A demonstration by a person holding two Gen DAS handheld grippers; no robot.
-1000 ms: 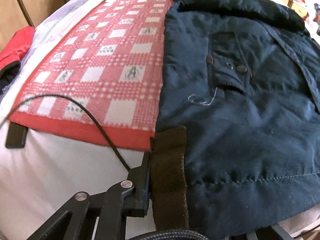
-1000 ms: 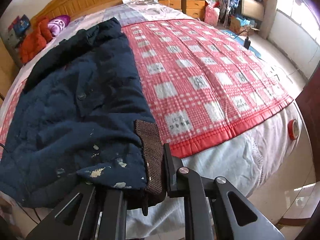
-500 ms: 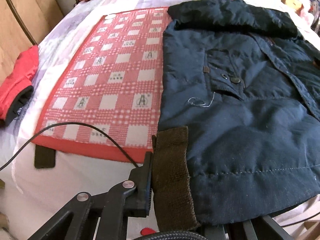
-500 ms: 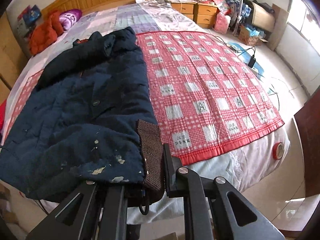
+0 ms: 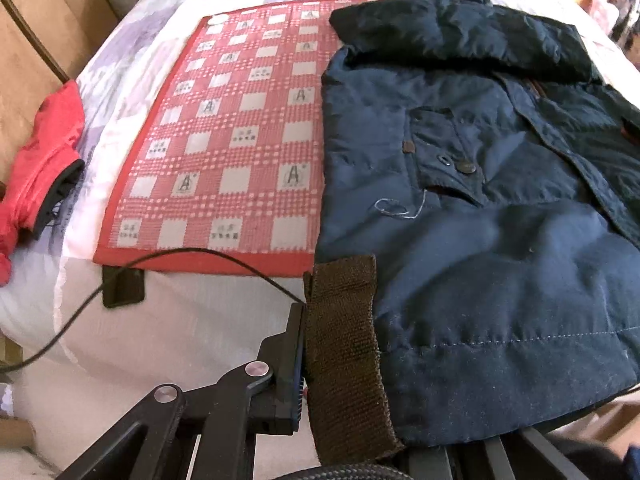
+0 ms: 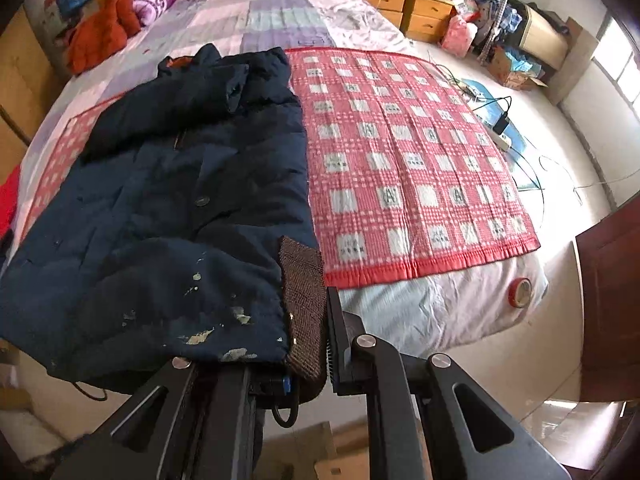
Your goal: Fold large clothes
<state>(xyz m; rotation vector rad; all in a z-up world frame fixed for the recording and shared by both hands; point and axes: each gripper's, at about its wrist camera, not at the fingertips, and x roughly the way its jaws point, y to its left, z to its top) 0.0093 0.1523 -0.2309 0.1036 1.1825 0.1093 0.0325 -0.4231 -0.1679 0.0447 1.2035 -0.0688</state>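
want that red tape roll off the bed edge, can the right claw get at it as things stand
Probably not yet: the right claw is shut on the navy jacket by its brown knit hem. The red tape roll itself lies uncovered on the sheet, with nothing across it.

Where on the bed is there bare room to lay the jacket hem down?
Free: the red checked mat right of the jacket, and the narrower mat strip on its left. The quilt beyond the collar is also bare. Crowded: the headboard corner with the orange garment, and the left edge by the red garment.
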